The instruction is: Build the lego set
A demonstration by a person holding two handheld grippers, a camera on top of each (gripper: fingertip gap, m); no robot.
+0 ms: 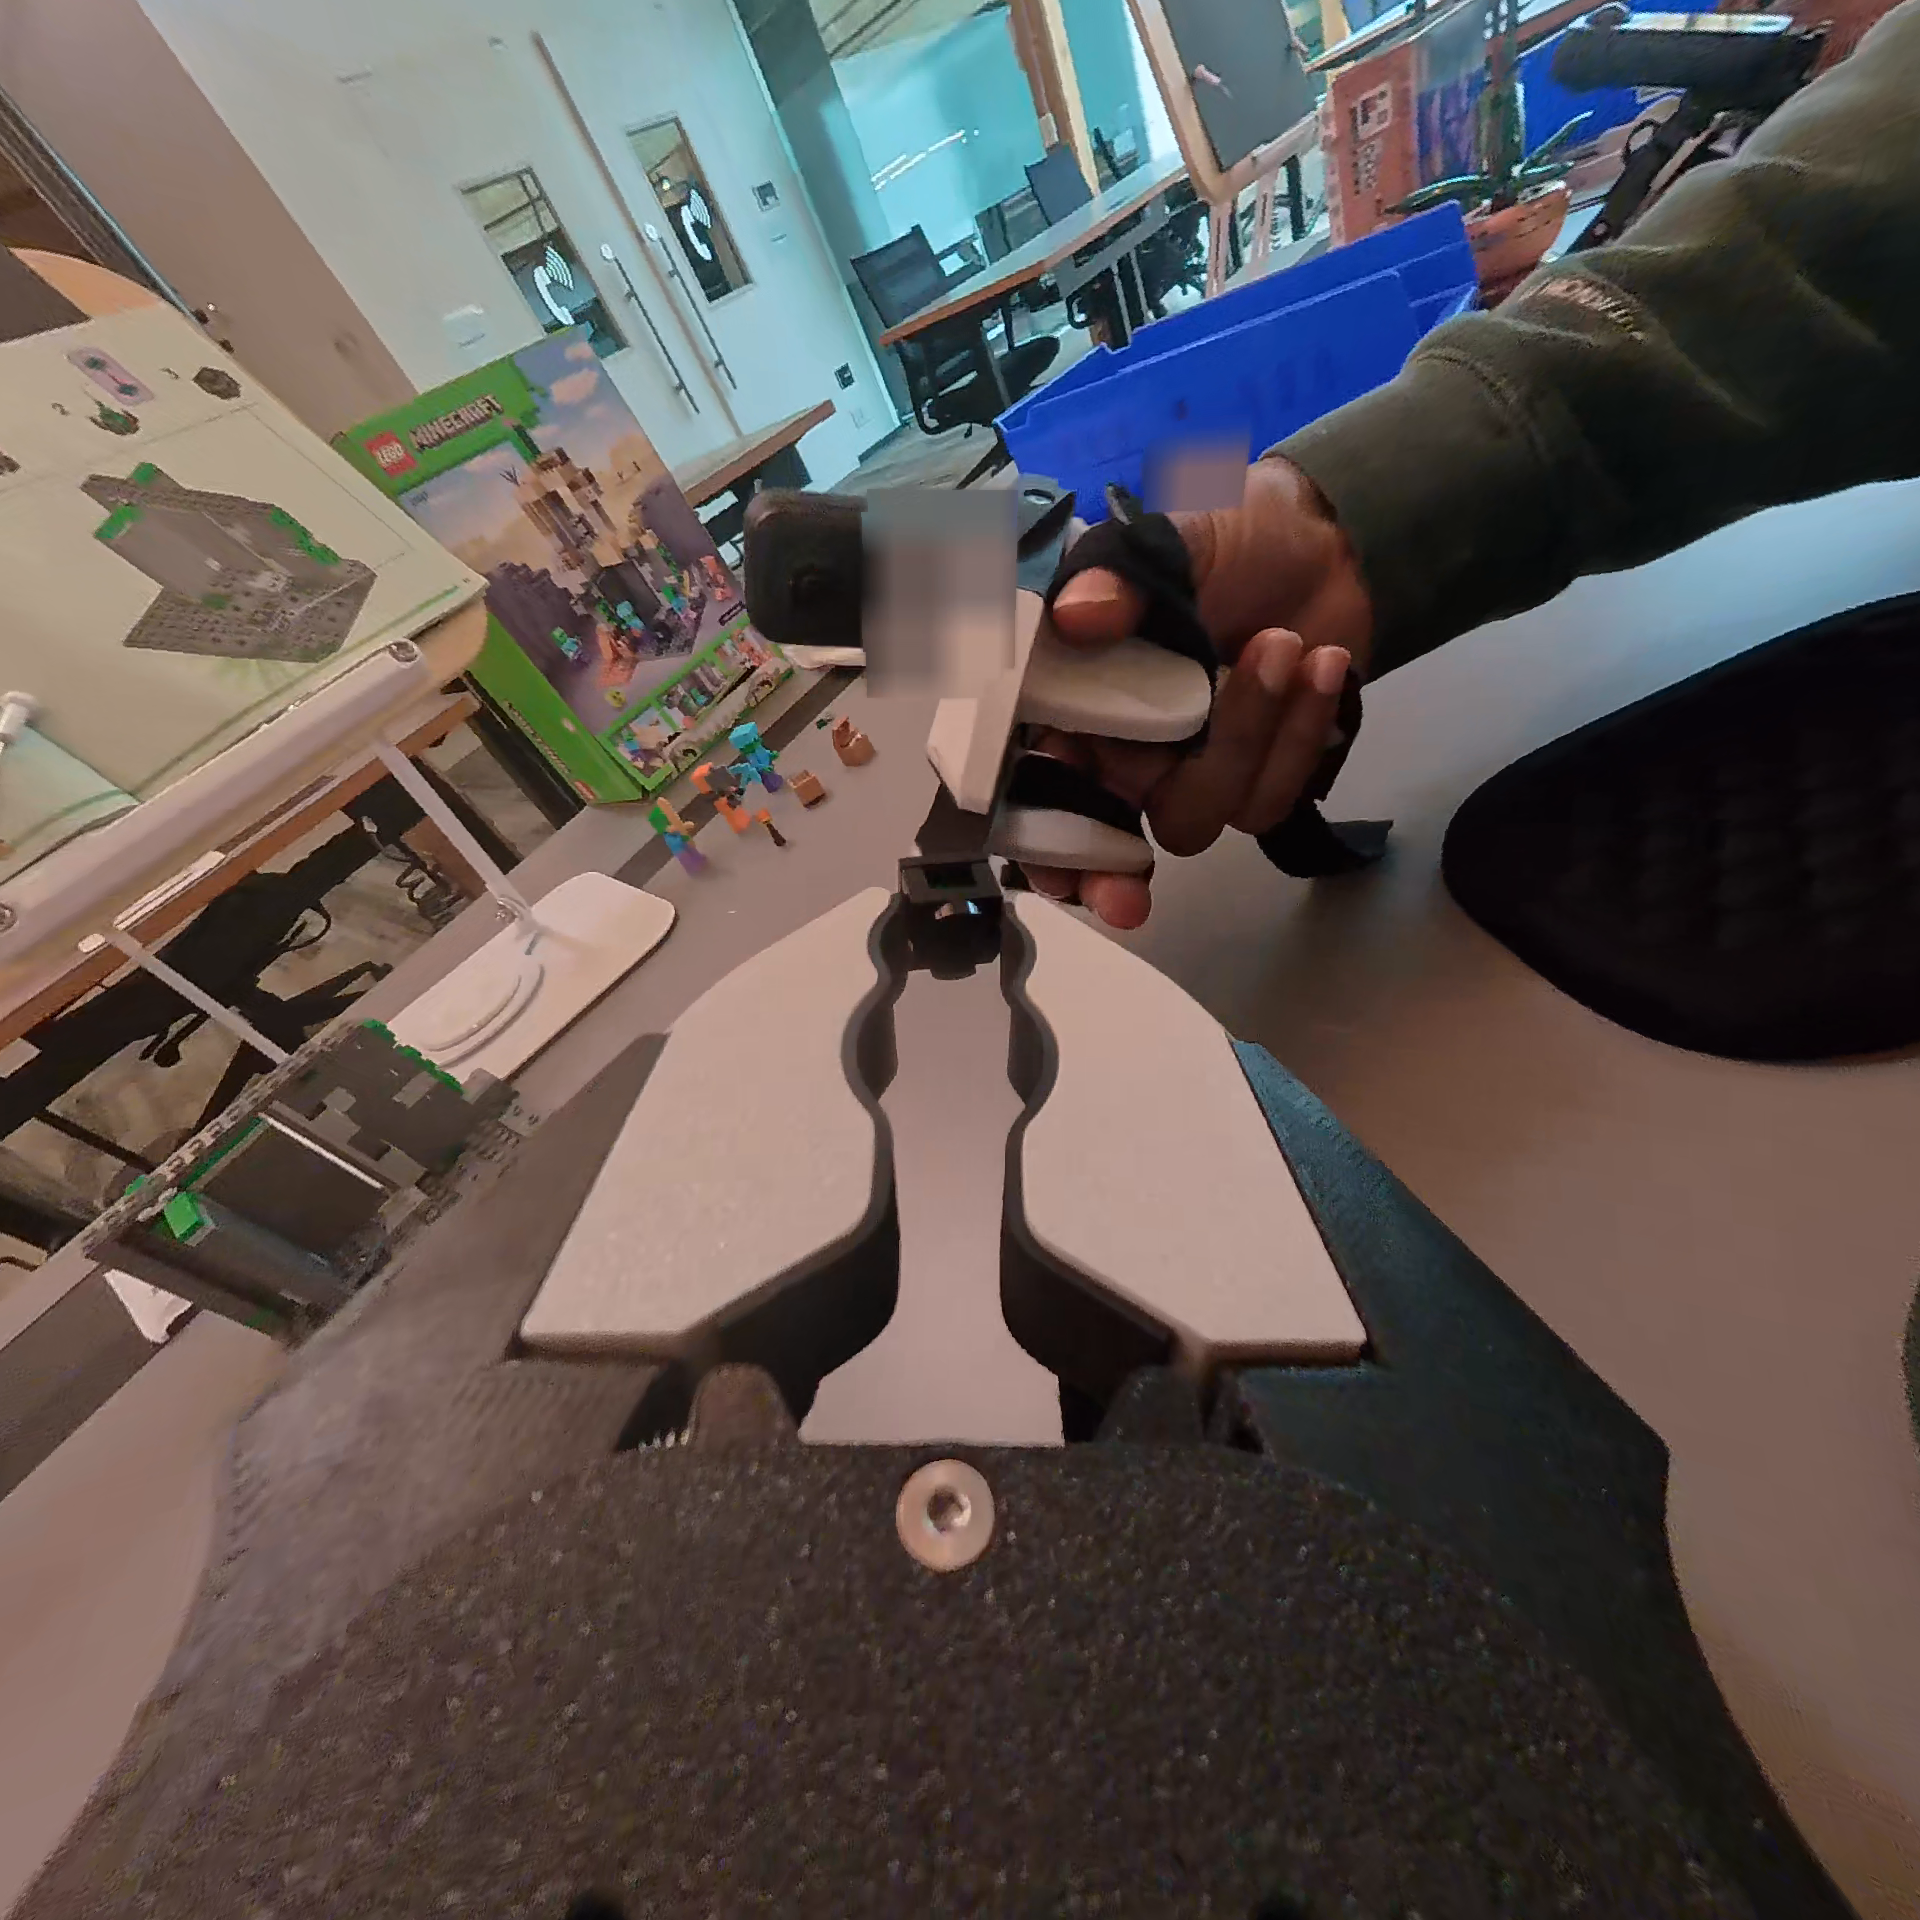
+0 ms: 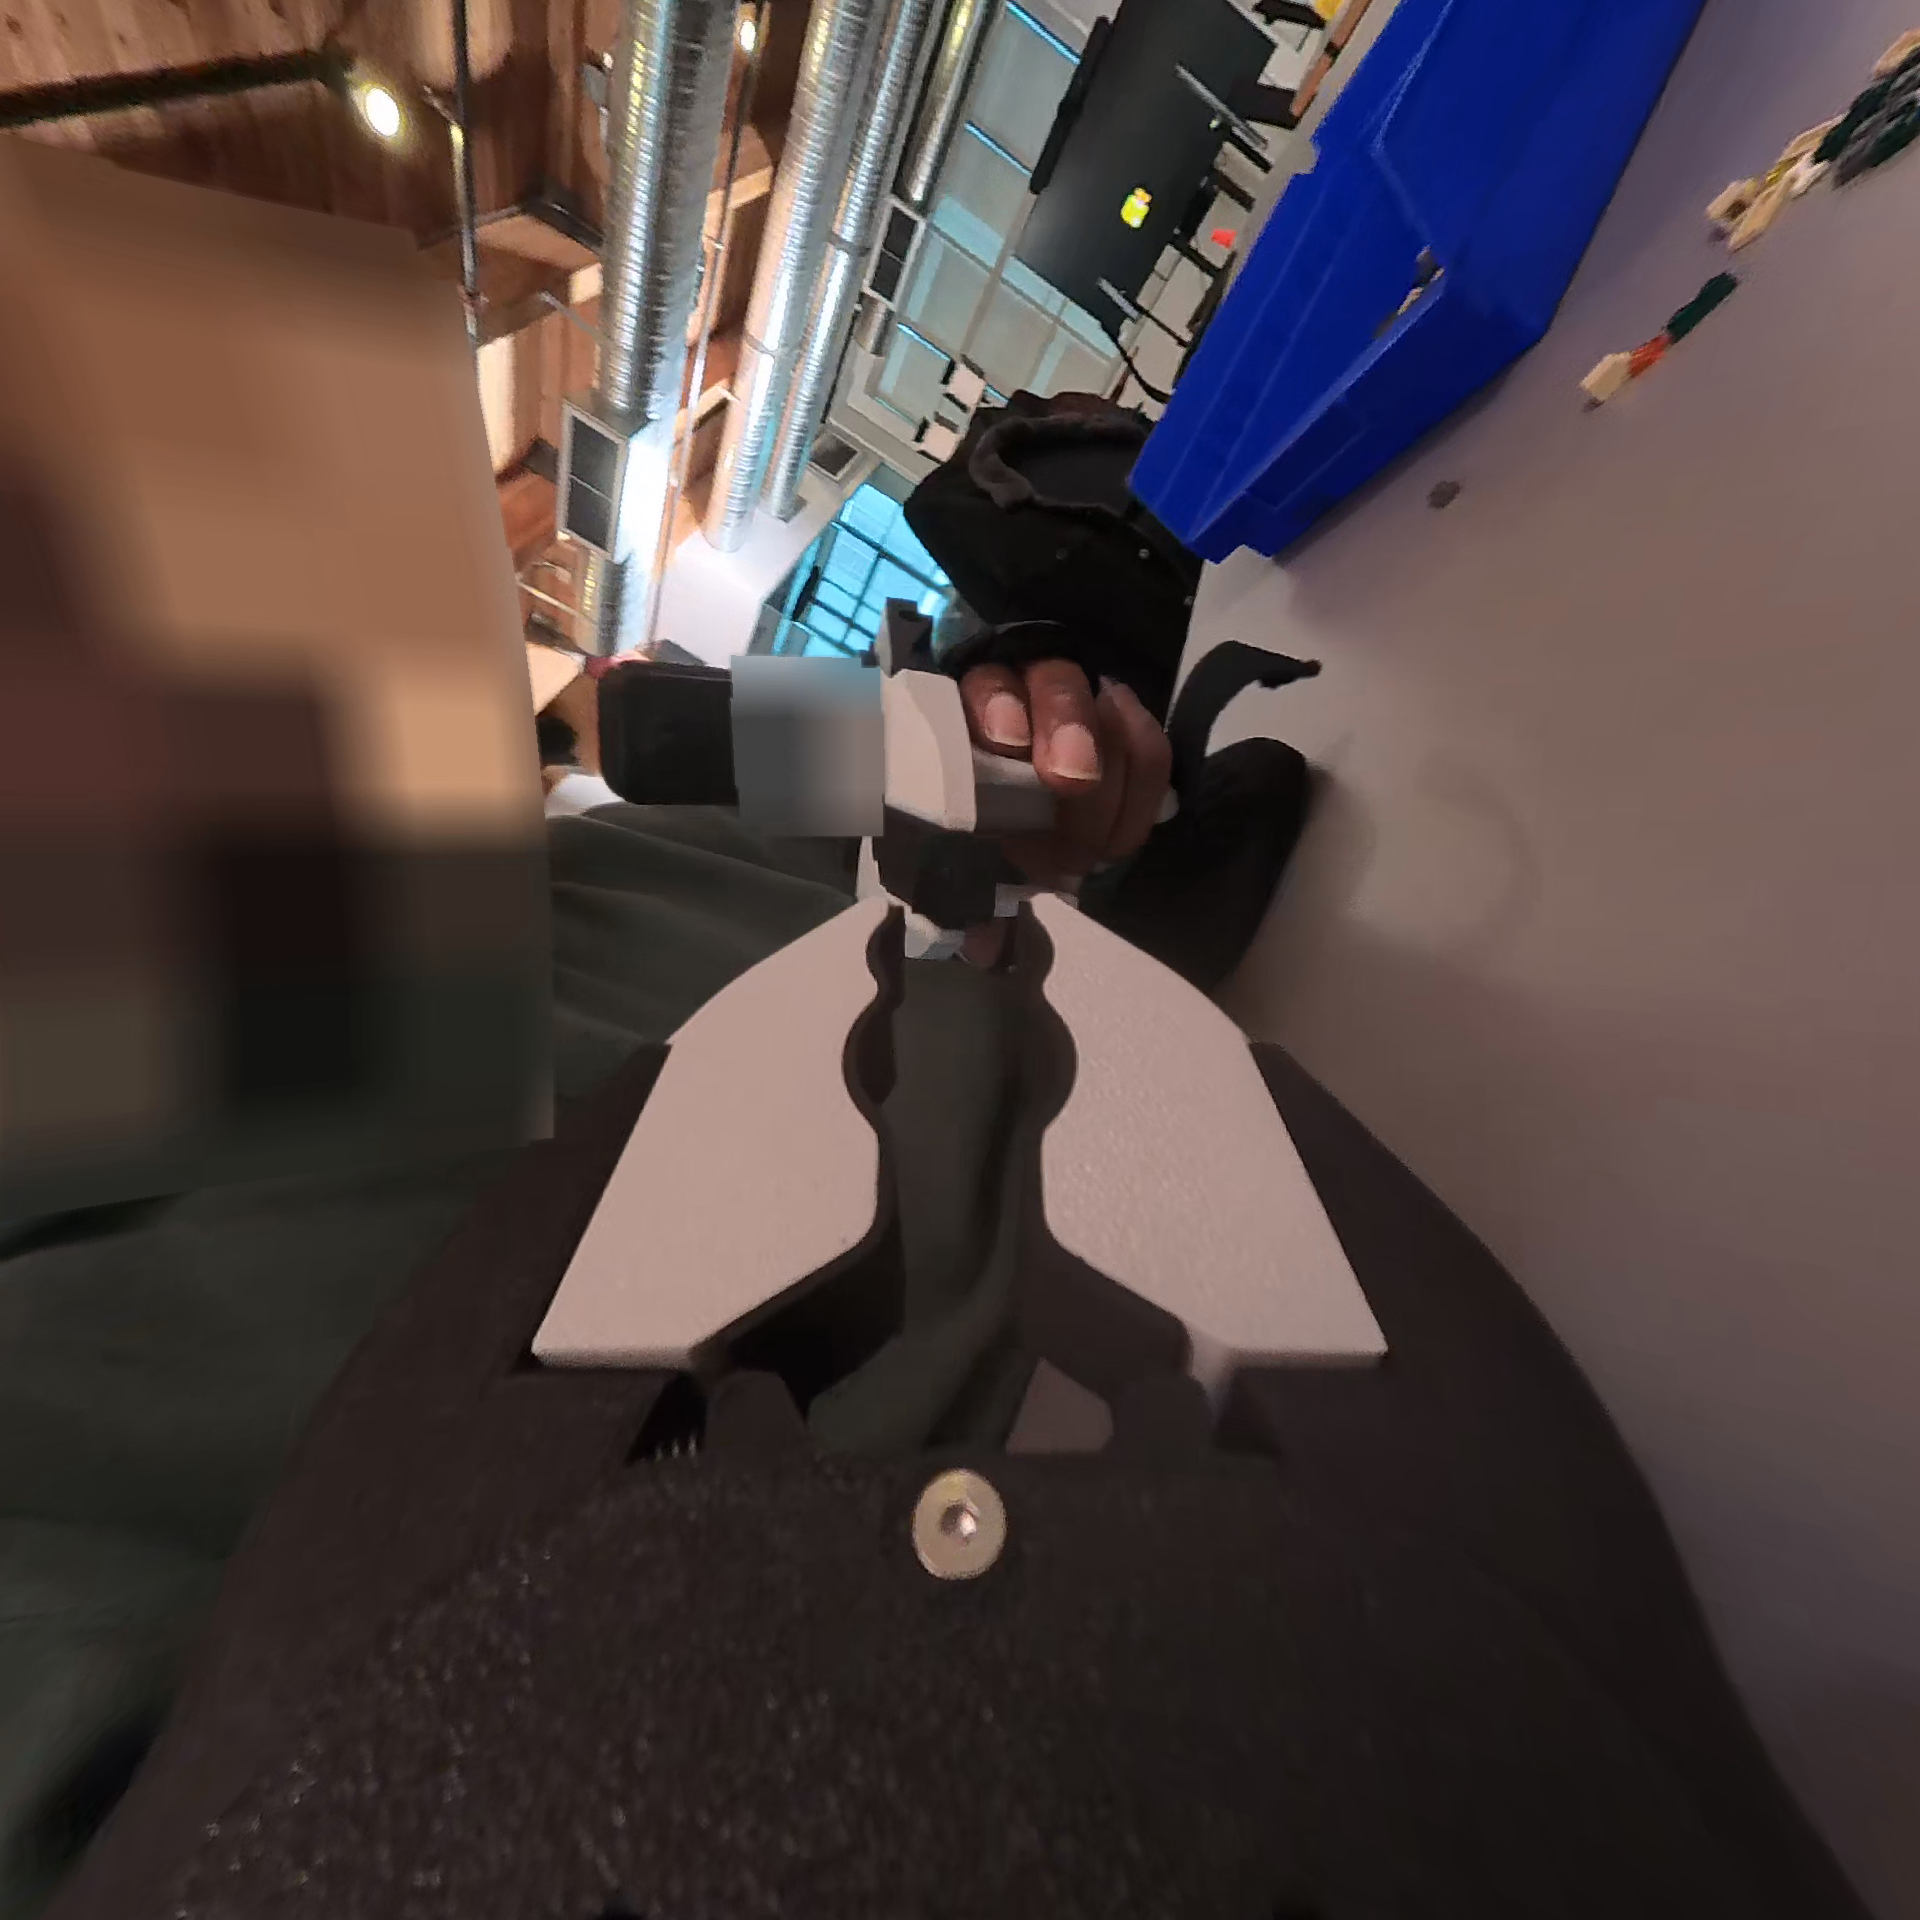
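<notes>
In the left wrist view my left gripper [image 1: 945, 920] is shut on a small black round lego piece [image 1: 953, 916], held above the grey table [image 1: 1455, 1247]. My right gripper [image 1: 943, 847], held by a hand, comes down from above and grips a small black square lego piece [image 1: 948, 881] that touches the round one. In the right wrist view my right gripper [image 2: 956, 925] meets the tips of the left gripper [image 2: 940, 883]; the pieces there are small and hard to tell apart. A partly built grey and green lego model [image 1: 312, 1143] stands at the left.
An instruction booklet [image 1: 187, 540] on a white stand and the green lego box [image 1: 582, 582] are at the left. Minifigures [image 1: 727, 790] stand beyond the grippers. A blue bin [image 1: 1247, 353] is behind, a black mesh chair [image 1: 1714, 831] at right. Loose bricks [image 2: 1662, 332] lie by the bin [image 2: 1403, 260].
</notes>
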